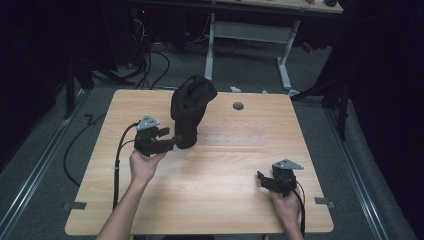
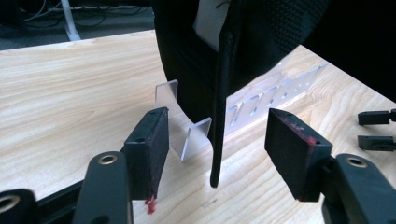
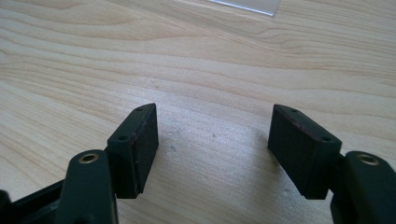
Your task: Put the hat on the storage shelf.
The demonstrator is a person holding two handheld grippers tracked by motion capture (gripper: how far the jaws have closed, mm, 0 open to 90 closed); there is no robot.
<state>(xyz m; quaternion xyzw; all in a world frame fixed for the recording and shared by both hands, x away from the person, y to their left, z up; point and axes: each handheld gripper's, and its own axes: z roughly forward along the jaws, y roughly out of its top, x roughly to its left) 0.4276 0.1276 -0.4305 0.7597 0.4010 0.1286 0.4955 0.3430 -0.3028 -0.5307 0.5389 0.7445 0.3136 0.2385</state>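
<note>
Black cap (image 1: 191, 102): sits on a clear stand (image 2: 187, 126) near the far edge of the table (image 1: 225, 200), left of the middle; a strap (image 2: 218, 116) hangs from it down to the wood.

Left gripper (image 1: 172, 143): held just beside the foot of the cap, toward the left edge; jaws parted, pads clear of the strap that hangs between them (nothing gripped).

Right gripper (image 1: 261, 178): near the right front corner, well apart from the cap; jaws spread wide over bare wood, holding nothing.

Round hole (image 1: 238, 106): near the far edge, right of the cap.
</note>
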